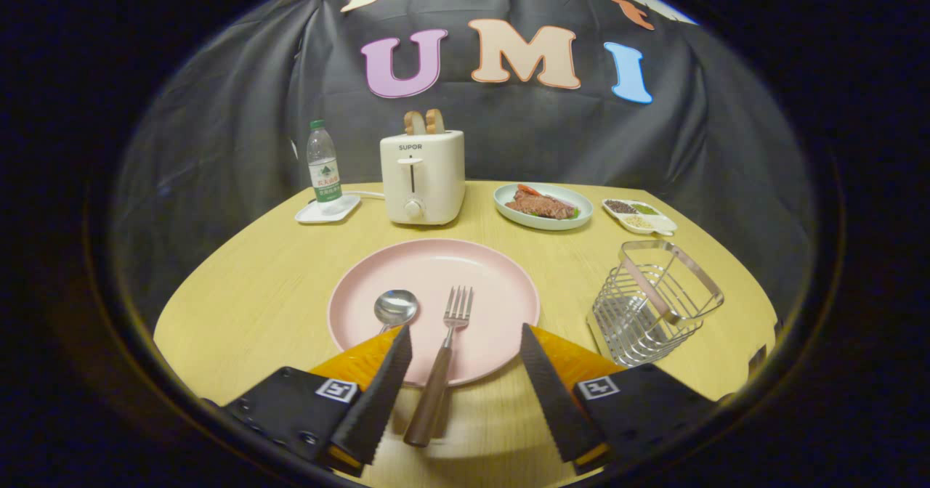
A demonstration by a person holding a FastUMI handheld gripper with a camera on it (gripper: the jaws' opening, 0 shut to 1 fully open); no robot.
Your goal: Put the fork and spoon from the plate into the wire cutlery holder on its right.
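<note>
A pink plate (479,270) lies on the wooden table just ahead of my fingers. On it rest a spoon (395,306) with its bowl on the left and a fork (445,350) whose brown handle runs back over the plate's near rim. The spoon's handle is hidden behind my left finger. My gripper (465,343) is open, its black ridged fingers (385,390) standing wide to either side of the fork's handle without touching it. The wire cutlery holder (654,303) stands to the right of the plate, empty as far as I can see.
Beyond the plate stand a white toaster (423,177) with two bread slices, a water bottle (323,163) on a small white tray, a pale green plate (574,219) of food and a small divided dish (641,216). The table (254,299) is round with black cloth behind.
</note>
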